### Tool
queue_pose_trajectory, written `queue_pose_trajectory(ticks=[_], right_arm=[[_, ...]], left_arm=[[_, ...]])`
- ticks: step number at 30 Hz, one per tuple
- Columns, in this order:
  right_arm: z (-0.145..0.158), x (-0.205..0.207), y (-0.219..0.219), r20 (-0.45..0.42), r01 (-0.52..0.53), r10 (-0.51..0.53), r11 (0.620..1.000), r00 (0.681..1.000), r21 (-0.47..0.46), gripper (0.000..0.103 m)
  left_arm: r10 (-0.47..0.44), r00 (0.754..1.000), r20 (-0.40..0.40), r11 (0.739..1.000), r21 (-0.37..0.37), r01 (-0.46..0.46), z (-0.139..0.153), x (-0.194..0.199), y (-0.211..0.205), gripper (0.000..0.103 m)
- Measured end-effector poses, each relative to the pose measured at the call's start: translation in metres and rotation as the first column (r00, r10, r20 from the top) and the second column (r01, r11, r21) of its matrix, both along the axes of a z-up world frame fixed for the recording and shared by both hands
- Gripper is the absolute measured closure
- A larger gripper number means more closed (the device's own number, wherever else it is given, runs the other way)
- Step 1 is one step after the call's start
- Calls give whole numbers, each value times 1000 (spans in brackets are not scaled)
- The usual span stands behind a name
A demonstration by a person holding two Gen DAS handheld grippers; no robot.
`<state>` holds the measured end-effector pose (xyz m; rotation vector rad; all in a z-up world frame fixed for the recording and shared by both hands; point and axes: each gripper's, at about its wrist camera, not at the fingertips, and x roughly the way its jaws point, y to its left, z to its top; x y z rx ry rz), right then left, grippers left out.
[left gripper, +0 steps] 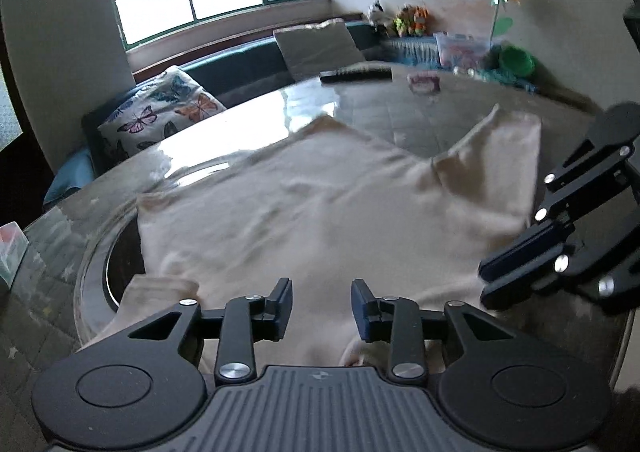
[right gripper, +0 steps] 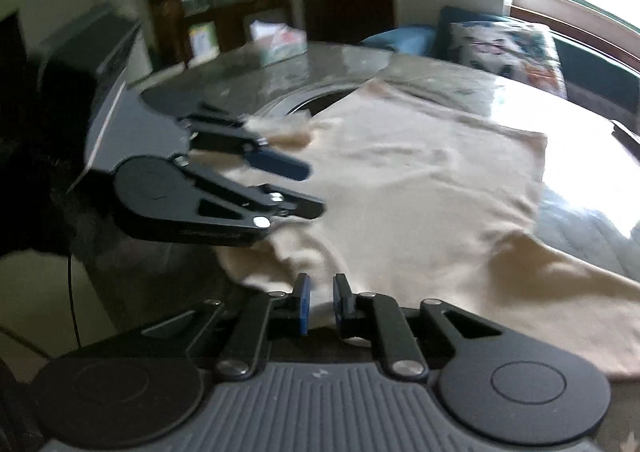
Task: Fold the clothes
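Note:
A cream T-shirt (left gripper: pixel 320 204) lies spread flat on a round glass-topped table (left gripper: pixel 380 100). It also shows in the right wrist view (right gripper: pixel 420 188). My left gripper (left gripper: pixel 321 308) is open and empty, just above the shirt's near edge. My right gripper (right gripper: pixel 320 304) has its jaws a little apart, over the shirt's near edge with nothing between them. The right gripper shows at the right of the left wrist view (left gripper: pixel 496 276). The left gripper shows at the left of the right wrist view (right gripper: pixel 312 188), open over the shirt.
A black remote control (left gripper: pixel 356 74) and a small pink object (left gripper: pixel 424 82) lie at the table's far side. A tissue box (right gripper: pixel 280 42) stands at the table's edge. A bench with cushions (left gripper: pixel 160 112) runs behind the table under the window.

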<state>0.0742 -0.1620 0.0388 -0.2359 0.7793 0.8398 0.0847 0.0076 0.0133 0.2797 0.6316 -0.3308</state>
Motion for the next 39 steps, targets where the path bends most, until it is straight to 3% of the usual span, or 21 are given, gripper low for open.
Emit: queue_pose_trajectory(ticks=[2,4,8,12,16,19,21,26,28,31,34,39], right_arm=[[4,4,-13,4,56,-56,998,998,26,90],[6,14,-33,4,146,-146,988,989,52,83],[2,34,-73,36,336,-338,941,940,44,81],[-7,53,-115,66,518,-518,855,853,22,76],[-14,68,-155,121,676,-671,737,732,0,72],[-19,78,-181,137,753,-746,658,652,-1,70],[-24,84,-195,115,779,-774,627,622,9,70],[-34,92,-212,40,787,-789,615,614,53,72],[-36,92,-213,42,782,-784,620,619,57,91],[-30,86,-212,77,795,-796,605,601,53,98],[-23,77,-214,113,811,-810,583,576,50,98],[-31,77,-213,123,820,-815,572,567,4,96]], left_arm=[[6,1000,2,1000,-31,-6,3,3,-2,65],[5,1000,-6,998,-56,-5,2,6,-7,64],[-20,999,-32,997,-80,17,-4,8,-20,63],[-50,998,-45,995,-90,46,-7,5,-32,60],[-68,996,-50,994,-89,63,-9,4,-41,59],[-77,996,-50,993,-89,72,-8,4,-46,59],[-81,995,-52,993,-87,76,-8,5,-49,58],[-89,994,-63,993,-79,84,-10,5,-56,57],[-95,993,-66,993,-77,90,-10,4,-58,57],[-106,992,-71,992,-70,101,-12,4,-62,57],[-113,991,-74,992,-70,108,-15,4,-63,57],[-104,992,-65,992,-74,99,-12,2,-61,57]])
